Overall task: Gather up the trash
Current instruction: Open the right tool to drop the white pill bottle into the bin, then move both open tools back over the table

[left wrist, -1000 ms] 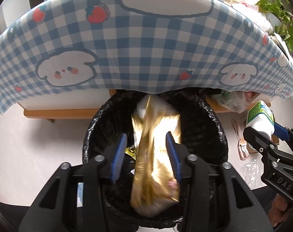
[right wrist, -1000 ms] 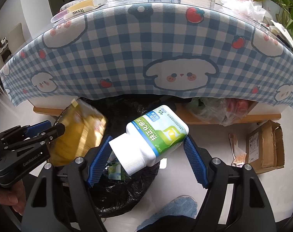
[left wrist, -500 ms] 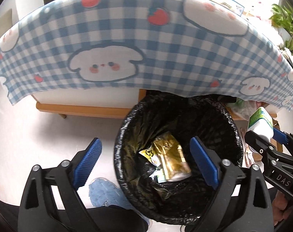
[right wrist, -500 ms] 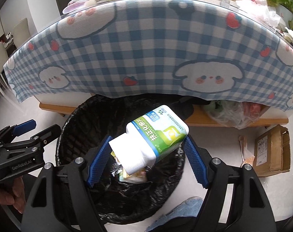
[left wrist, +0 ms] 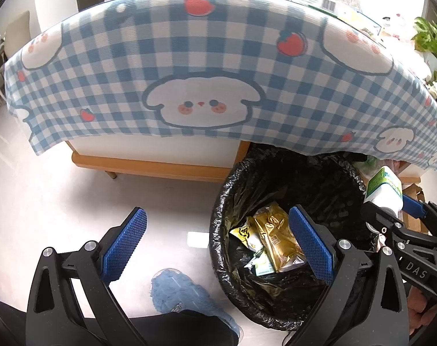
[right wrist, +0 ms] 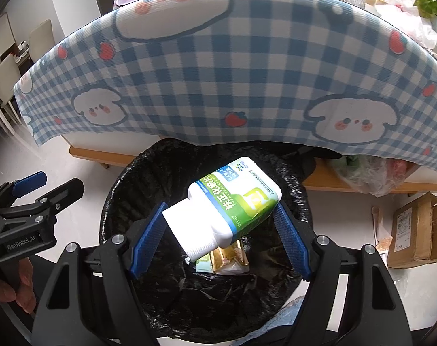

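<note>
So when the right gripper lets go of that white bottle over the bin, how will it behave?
The bottle looks like rigid plastic, so it should drop without deforming. It is tilted cap-down, so it will probably tumble. The bin holds soft wrappers on a loose liner, so it likely lands quietly.

Only a couple bits were readable: "GenRobot.AI" was printed on the left gripper (right wrist: 42, 190) body, "DAS" showed on the right gripper (left wrist: 391, 216), and the white bottle (right wrist: 232, 201) had a green Chinese label, too tilted to read
</note>
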`<state>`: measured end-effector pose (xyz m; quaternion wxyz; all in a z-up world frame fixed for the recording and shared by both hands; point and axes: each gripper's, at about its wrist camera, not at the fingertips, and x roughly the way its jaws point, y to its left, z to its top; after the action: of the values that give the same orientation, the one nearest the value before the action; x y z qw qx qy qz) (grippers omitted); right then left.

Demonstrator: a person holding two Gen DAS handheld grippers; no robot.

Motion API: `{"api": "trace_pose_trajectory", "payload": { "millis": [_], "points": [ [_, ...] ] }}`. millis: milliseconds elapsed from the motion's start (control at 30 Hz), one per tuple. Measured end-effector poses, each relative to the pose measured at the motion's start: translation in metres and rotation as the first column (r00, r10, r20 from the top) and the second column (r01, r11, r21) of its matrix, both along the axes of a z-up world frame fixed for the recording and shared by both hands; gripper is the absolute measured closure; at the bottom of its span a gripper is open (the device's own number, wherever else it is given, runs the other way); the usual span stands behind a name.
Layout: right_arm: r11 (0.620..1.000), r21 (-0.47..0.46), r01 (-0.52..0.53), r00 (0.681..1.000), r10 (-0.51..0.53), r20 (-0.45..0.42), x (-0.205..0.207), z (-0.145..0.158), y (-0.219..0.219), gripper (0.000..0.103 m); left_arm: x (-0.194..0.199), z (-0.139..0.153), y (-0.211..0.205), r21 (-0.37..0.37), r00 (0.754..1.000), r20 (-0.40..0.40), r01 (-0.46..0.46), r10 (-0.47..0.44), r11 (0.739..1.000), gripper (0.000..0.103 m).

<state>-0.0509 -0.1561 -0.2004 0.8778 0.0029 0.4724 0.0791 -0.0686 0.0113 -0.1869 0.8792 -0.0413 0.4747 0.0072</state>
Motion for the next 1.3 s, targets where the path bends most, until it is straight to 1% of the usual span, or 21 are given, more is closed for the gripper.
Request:
{"api": "trace_pose_trajectory", "payload": {
  "millis": [200, 233, 267, 400, 533, 567, 600, 800, 867, 1000, 1033, 1300],
  "points": [
    [1.0, -0.002, -0.005, 1.0, 0.005, -0.01, 0.003, -0.002, 0.004, 0.03, 0.001, 0.0, 0.004, -0.01, 1.0, -0.006, -0.007, 0.007, 1.0, 0.006],
    [1.0, -0.002, -0.005, 1.0, 0.005, -0.011, 0.003, -0.002, 0.005, 0.028, 0.001, -0.001, 0.004, -0.011, 1.0, -0.009, -0.006, 0.006, 1.0, 0.006],
    [1.0, -0.003, -0.004, 1.0, 0.004, -0.008, 0.004, -0.002, 0.005, 0.024, 0.002, -0.001, 0.003, -0.012, 1.0, -0.011, -0.006, 0.006, 1.0, 0.006],
    [1.0, -0.008, 0.0, 1.0, 0.0, 0.003, 0.003, 0.0, 0.006, 0.018, 0.003, -0.002, 0.004, -0.018, 1.0, -0.012, -0.007, 0.007, 1.0, 0.006],
    [1.0, -0.022, 0.005, 1.0, -0.005, 0.007, 0.002, 0.002, 0.005, 0.008, 0.004, -0.001, 0.005, -0.021, 1.0, -0.011, -0.01, 0.009, 1.0, 0.006],
    [1.0, -0.025, 0.008, 1.0, -0.008, 0.008, 0.002, 0.002, 0.004, 0.008, 0.004, 0.0, 0.004, -0.021, 1.0, -0.01, -0.01, 0.01, 1.0, 0.006],
    [1.0, -0.026, 0.01, 1.0, -0.009, 0.009, 0.002, 0.002, 0.003, 0.008, 0.003, 0.001, 0.004, -0.021, 1.0, 0.005, -0.012, 0.012, 1.0, 0.006],
    [0.999, -0.034, 0.016, 1.0, -0.016, 0.017, 0.0, 0.009, -0.002, 0.008, 0.001, 0.01, 0.002, -0.025, 1.0, 0.011, -0.016, 0.016, 1.0, 0.006],
    [0.999, -0.038, 0.018, 0.999, -0.017, 0.028, -0.002, 0.015, -0.003, 0.008, -0.001, 0.016, 0.002, -0.032, 1.0, -0.006, -0.013, 0.013, 0.999, 0.006],
    [0.999, -0.047, 0.021, 0.998, -0.018, 0.054, -0.007, 0.028, -0.006, 0.008, -0.004, 0.034, -0.002, -0.033, 1.0, 0.018, 0.001, -0.001, 0.999, 0.006],
    [0.999, -0.049, 0.023, 0.998, -0.02, 0.063, -0.009, 0.032, -0.006, 0.008, -0.005, 0.038, -0.003, -0.018, 1.0, 0.006, 0.007, -0.007, 1.0, 0.006],
    [0.998, -0.047, 0.038, 0.993, -0.032, 0.112, -0.017, 0.063, -0.013, 0.008, -0.011, 0.065, -0.01, -0.02, 0.999, 0.043, 0.016, -0.015, 1.0, 0.006]
  ]
}}
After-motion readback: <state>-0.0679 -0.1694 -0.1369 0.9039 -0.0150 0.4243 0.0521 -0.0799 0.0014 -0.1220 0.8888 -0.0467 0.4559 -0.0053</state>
